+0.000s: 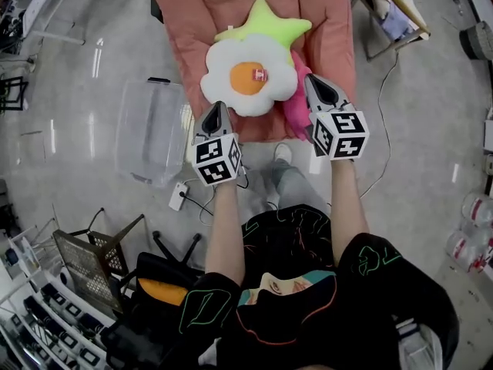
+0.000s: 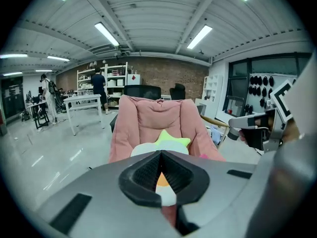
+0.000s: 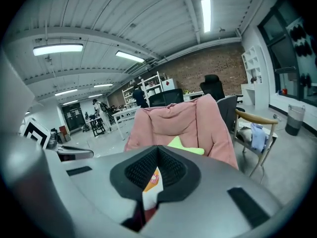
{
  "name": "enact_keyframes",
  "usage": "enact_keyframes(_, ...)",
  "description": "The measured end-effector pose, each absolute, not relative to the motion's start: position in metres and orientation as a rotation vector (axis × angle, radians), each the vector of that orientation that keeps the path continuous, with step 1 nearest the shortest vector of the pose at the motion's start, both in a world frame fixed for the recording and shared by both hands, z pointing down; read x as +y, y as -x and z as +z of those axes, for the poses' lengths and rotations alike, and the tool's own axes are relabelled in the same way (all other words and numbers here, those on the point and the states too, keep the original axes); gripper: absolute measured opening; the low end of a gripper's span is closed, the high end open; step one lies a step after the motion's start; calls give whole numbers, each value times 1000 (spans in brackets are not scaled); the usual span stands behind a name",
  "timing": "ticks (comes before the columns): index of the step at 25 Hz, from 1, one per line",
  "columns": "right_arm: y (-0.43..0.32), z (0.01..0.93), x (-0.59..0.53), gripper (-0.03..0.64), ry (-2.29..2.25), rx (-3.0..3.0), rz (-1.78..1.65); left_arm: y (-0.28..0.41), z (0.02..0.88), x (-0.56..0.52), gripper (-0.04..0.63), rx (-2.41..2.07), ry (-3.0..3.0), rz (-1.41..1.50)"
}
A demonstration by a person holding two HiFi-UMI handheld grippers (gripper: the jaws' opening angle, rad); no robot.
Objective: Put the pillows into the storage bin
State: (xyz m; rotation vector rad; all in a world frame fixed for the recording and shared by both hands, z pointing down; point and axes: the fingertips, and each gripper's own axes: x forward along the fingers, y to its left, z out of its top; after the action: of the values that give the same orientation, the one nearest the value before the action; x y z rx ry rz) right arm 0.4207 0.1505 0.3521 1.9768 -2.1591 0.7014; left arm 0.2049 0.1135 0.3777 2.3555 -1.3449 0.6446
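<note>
The left forearm (image 1: 226,230) and right forearm (image 1: 347,203) stretch forward side by side. The left gripper (image 1: 218,108) and right gripper (image 1: 312,81) point ahead and slightly downward, fingers pressed together, holding nothing.

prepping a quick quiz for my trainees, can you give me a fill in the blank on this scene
1. The fried-egg pillow lies on a ____ chair.
2. The green pillow just beyond it is shaped like a ____.
3. The clear storage bin stands on the floor on the person's ____ side.
4. The left claw and the right claw hold nothing, and both are ____.

Missing words: pink; star; left; shut
</note>
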Motion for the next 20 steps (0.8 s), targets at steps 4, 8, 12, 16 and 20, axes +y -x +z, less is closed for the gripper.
enact_keyframes(4, -434, 386, 136, 0, -1995, -2093, 771, -200, 399, 101, -5, -1321, -2319, 693)
enact_keyframes(8, -443, 412, 126, 0, -2017, -2040, 813, -195, 427, 90, -5, -1297, -2294, 755)
enact_keyframes(12, -429, 443, 125, 0, -1943, -2007, 830, -190, 452, 80, -5, -1279, -2264, 811)
enact_keyframes(16, -428, 467, 122, 0, -1946, -1921, 853, -186, 475, 67, -2, -1257, -2234, 852)
enact_keyframes(20, -429, 492, 122, 1, -1955, -1833, 894, -176, 505, 54, 58, -1235, -2164, 889)
